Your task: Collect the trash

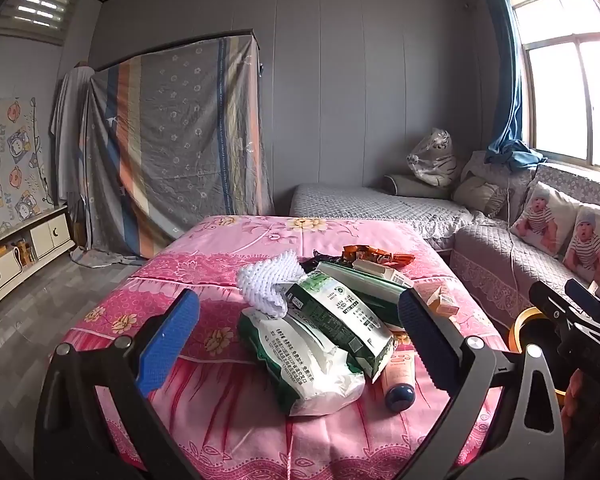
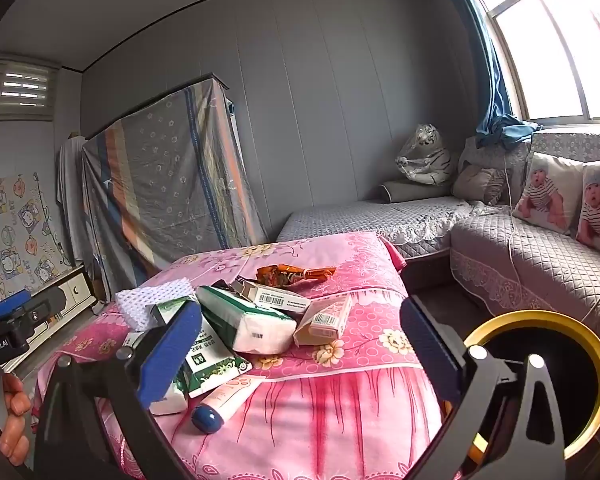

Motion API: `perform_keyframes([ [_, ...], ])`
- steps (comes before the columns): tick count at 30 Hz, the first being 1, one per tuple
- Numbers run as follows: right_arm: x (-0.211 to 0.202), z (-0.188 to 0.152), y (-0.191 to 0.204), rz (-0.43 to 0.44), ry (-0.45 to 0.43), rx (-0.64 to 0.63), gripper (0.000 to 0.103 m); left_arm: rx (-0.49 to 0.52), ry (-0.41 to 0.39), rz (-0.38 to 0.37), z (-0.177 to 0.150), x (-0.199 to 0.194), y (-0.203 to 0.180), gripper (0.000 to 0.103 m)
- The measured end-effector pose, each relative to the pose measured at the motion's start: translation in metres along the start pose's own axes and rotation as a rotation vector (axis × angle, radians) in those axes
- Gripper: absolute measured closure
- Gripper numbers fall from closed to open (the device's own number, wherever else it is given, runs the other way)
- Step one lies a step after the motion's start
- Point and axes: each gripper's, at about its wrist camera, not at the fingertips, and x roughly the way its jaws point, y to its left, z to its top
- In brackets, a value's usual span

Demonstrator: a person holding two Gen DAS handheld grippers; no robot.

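Note:
A pile of trash lies on a table with a pink floral cloth (image 1: 220, 420): a white tissue pack (image 1: 312, 364), a green-and-white carton (image 1: 340, 316), white foam netting (image 1: 270, 280), a pink tube with a blue cap (image 1: 398, 380), small boxes (image 1: 440, 300) and an orange wrapper (image 1: 376, 256). My left gripper (image 1: 296, 344) is open and empty, its jaws on either side of the pile. My right gripper (image 2: 300, 356) is open and empty above the table's near edge, beside the tube (image 2: 228, 400). A yellow-rimmed black bin (image 2: 556, 384) stands right of the table.
A grey quilted sofa (image 2: 540, 256) with baby-print cushions runs along the right under a window. A cloth-draped wardrobe (image 1: 172, 148) stands at the back. A low white cabinet (image 1: 24, 256) is at the left. Grey floor lies left of the table.

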Motion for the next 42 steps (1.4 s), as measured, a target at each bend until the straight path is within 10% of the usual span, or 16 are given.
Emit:
perform_keyframes([
  [42,0.0056,-0.004,-0.0022,-0.012,0.024,0.021,0.007,-0.005,0.015,0.005,0.0051,0.0047,0.0024,0.008],
])
